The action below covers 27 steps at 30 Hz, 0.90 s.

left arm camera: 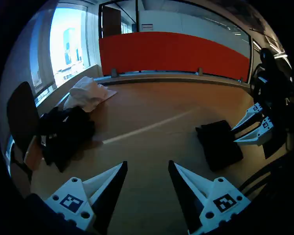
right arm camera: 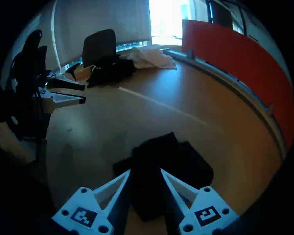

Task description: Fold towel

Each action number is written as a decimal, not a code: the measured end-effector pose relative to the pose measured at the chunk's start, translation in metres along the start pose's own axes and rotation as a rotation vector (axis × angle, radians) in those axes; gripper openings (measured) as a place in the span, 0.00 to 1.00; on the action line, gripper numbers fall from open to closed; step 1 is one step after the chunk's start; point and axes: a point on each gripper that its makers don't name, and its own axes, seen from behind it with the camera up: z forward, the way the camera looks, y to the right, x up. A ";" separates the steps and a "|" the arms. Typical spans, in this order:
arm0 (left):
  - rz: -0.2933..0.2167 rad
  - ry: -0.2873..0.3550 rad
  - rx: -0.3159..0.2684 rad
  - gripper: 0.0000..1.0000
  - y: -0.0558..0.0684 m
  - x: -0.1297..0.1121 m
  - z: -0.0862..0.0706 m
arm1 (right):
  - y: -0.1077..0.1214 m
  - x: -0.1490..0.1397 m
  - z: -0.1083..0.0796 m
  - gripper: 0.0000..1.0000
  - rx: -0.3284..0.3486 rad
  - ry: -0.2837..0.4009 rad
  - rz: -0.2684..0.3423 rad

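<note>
A dark folded towel (right arm camera: 174,160) lies on the wooden table (right arm camera: 155,109), near its front edge. A fold of it runs up between the fingers of my right gripper (right arm camera: 145,172), which is shut on it. In the left gripper view the same towel (left arm camera: 217,143) sits at the right, with the right gripper (left arm camera: 235,135) at its far edge. My left gripper (left arm camera: 147,164) hovers open over bare table (left arm camera: 155,105), holding nothing. The right gripper view has it (right arm camera: 85,94) at the left, well away from the towel.
A white towel heap (left arm camera: 86,94) (right arm camera: 151,56) and a black cloth pile (left arm camera: 64,135) (right arm camera: 109,68) lie at the table's far corner by the window. A dark chair (right arm camera: 99,45) stands behind them. A red partition (left arm camera: 174,53) runs along the table's far side.
</note>
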 end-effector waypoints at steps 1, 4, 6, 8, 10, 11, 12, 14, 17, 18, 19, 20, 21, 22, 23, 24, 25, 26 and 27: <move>0.001 0.000 0.001 0.77 0.000 0.000 0.000 | -0.001 -0.001 -0.001 0.54 0.003 0.000 0.002; 0.004 -0.001 0.002 0.77 -0.001 0.000 0.000 | -0.003 -0.004 -0.003 0.68 0.009 0.000 0.007; 0.005 0.000 0.004 0.77 -0.001 0.000 0.000 | -0.003 -0.006 -0.004 0.70 0.009 -0.001 0.012; 0.006 0.000 0.005 0.77 -0.002 0.001 0.000 | -0.002 -0.008 -0.005 0.73 0.002 -0.003 0.018; 0.006 0.000 0.007 0.77 -0.003 0.001 0.000 | -0.001 -0.011 -0.006 0.77 -0.004 -0.004 0.024; 0.005 0.001 0.008 0.77 -0.004 0.001 -0.001 | -0.001 -0.012 -0.007 0.78 -0.006 -0.005 0.027; 0.005 0.001 0.009 0.77 -0.004 0.001 -0.001 | -0.001 -0.014 -0.007 0.78 -0.009 -0.005 0.030; 0.005 0.000 0.010 0.77 -0.005 0.000 -0.001 | -0.001 -0.016 -0.008 0.78 -0.013 -0.005 0.035; 0.005 0.001 0.011 0.77 -0.006 0.000 -0.002 | 0.000 -0.019 -0.010 0.78 -0.022 -0.005 0.042; 0.005 0.001 0.011 0.77 -0.006 0.000 -0.002 | 0.001 -0.020 -0.010 0.78 -0.024 -0.006 0.044; 0.006 0.001 0.012 0.77 -0.006 0.000 -0.002 | 0.001 -0.022 -0.011 0.78 -0.025 -0.008 0.046; 0.006 0.002 0.012 0.77 -0.006 0.000 -0.002 | 0.000 -0.023 -0.011 0.78 -0.026 -0.009 0.048; 0.006 0.002 0.012 0.76 -0.006 0.000 -0.002 | 0.001 -0.025 -0.012 0.78 -0.029 -0.012 0.049; 0.006 0.003 0.011 0.77 -0.006 0.001 -0.002 | 0.001 -0.028 -0.013 0.78 -0.031 -0.015 0.050; 0.006 0.003 0.011 0.77 -0.006 0.001 -0.002 | 0.001 -0.030 -0.013 0.78 -0.033 -0.019 0.051; 0.006 0.003 0.011 0.77 -0.006 0.001 -0.002 | 0.001 -0.033 -0.014 0.78 -0.036 -0.023 0.053; 0.007 0.003 0.011 0.76 -0.006 0.000 -0.002 | 0.001 -0.036 -0.015 0.79 -0.038 -0.027 0.054; 0.007 0.003 0.011 0.76 -0.006 0.000 -0.002 | 0.001 -0.039 -0.016 0.78 -0.040 -0.031 0.055; 0.007 0.003 0.010 0.76 -0.005 0.000 -0.002 | 0.001 -0.042 -0.016 0.78 -0.043 -0.036 0.057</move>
